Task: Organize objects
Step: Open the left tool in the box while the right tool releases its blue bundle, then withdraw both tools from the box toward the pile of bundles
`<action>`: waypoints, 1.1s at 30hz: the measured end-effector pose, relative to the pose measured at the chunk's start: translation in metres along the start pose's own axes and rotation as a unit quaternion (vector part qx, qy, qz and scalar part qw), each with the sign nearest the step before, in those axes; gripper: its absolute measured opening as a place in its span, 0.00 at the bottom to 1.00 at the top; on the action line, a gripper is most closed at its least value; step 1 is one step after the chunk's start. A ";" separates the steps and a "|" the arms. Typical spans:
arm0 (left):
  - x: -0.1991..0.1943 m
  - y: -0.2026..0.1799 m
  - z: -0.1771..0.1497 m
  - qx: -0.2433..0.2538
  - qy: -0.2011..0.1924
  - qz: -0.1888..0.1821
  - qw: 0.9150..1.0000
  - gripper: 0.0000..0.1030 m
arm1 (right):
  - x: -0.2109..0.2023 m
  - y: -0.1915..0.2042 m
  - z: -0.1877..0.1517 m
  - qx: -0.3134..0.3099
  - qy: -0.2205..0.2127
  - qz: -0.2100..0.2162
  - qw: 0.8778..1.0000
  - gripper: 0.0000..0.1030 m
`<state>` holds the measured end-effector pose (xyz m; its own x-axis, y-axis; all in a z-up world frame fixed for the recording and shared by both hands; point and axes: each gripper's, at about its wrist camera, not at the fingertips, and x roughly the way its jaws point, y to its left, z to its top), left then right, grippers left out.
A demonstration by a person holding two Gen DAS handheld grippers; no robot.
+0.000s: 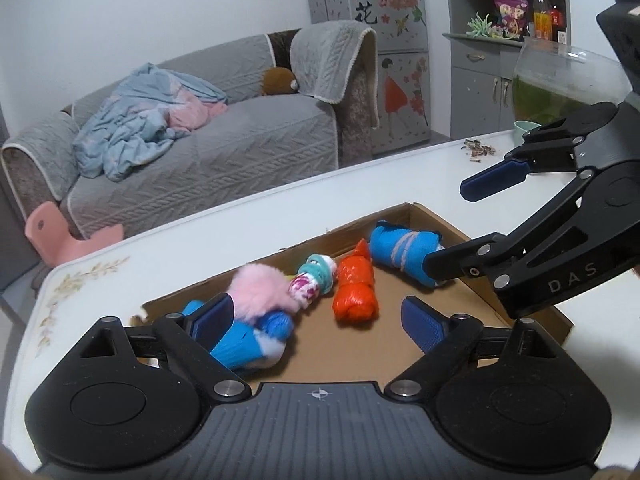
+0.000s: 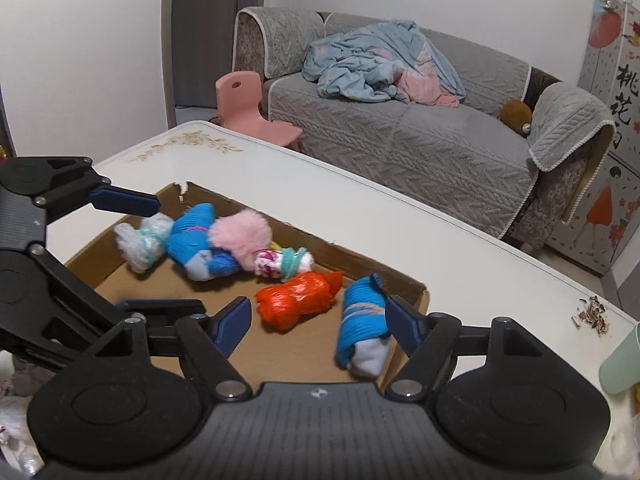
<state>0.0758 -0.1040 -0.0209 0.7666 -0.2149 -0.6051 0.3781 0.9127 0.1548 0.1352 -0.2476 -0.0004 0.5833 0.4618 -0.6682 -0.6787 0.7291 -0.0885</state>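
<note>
A shallow cardboard tray (image 1: 400, 218) (image 2: 380, 270) lies on the white table and holds several rolled socks. From left to right: a blue roll (image 1: 244, 344) (image 2: 196, 240) under a pink fluffy one (image 1: 260, 292) (image 2: 242, 236), a small teal and patterned roll (image 1: 314, 280) (image 2: 284, 262), an orange roll (image 1: 356, 288) (image 2: 298, 300), and a blue striped roll (image 1: 400, 252) (image 2: 362, 320). My left gripper (image 1: 318, 322) (image 2: 180, 254) hangs open over the tray's left part. My right gripper (image 2: 318, 324) (image 1: 446, 228) is open too, with the striped roll lying by its right finger.
A glass fishbowl (image 1: 560, 84), a mint cup (image 1: 524, 128) (image 2: 620, 364) and scattered seed husks (image 1: 478, 148) (image 2: 592, 316) sit at the table's right end. Beyond the table's far edge stand a grey sofa (image 2: 400, 140) and a pink child's chair (image 2: 248, 112).
</note>
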 end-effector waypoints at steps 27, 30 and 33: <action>-0.169 0.051 -0.154 -0.130 -0.023 0.072 0.989 1.00 | -0.082 0.069 -0.072 0.034 -0.069 0.015 0.997 0.99; -0.181 0.037 -0.174 -0.125 -0.018 0.069 0.990 1.00 | -0.093 0.084 -0.095 0.049 -0.087 0.039 0.994 0.99; -0.186 0.018 -0.190 -0.105 -0.019 0.048 0.993 1.00 | -0.103 0.112 -0.120 0.016 -0.096 0.069 0.993 0.99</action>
<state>-0.1585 0.0188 -0.0537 0.8150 -0.1323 -0.5642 0.1880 0.9813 0.0415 -0.0545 -0.2739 -0.0297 0.5621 0.6433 -0.5198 -0.7448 0.6670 0.0201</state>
